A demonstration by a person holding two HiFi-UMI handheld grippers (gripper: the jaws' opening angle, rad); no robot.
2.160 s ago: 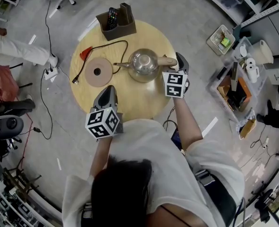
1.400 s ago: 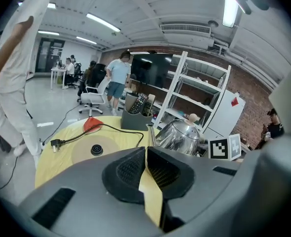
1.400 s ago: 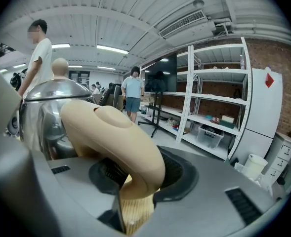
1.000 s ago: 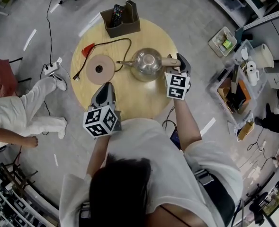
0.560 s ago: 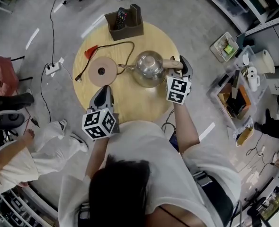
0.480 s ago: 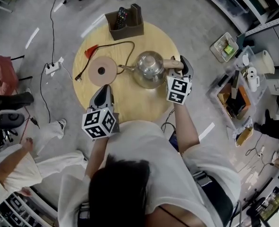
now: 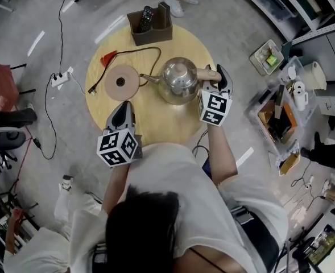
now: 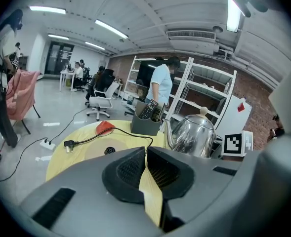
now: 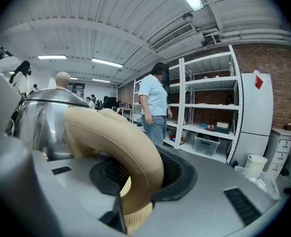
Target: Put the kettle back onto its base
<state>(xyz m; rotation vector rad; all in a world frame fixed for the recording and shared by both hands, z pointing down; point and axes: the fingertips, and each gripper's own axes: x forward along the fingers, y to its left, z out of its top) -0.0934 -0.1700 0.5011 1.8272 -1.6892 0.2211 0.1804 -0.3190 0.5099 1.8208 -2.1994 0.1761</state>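
Observation:
A shiny steel kettle [image 7: 178, 80] with a beige handle [image 7: 206, 74] hangs just over the middle of the round wooden table [image 7: 156, 118], spout pointing left. My right gripper [image 7: 215, 78] is shut on that handle [image 9: 116, 147], which fills the space between its pads. The round tan base [image 7: 120, 83] lies on the table to the kettle's left, apart from it, with its black cord [image 7: 134, 52] looping away. My left gripper [image 7: 123, 114] stands at the table's near edge, jaws together and empty; its view shows the kettle [image 8: 191, 135] and the base [image 8: 105, 150] ahead.
A grey holder with remotes [image 7: 151, 24] stands at the table's far edge. A red piece [image 7: 108, 57] and a plug [image 7: 90, 94] lie near the base. A person [image 8: 159, 85] stands beyond the table. Bins and clutter [image 7: 281, 104] crowd the floor at the right.
The kettle and my right gripper have risen a little off the table. The left gripper has stayed put. People on the floor around the table have moved on.

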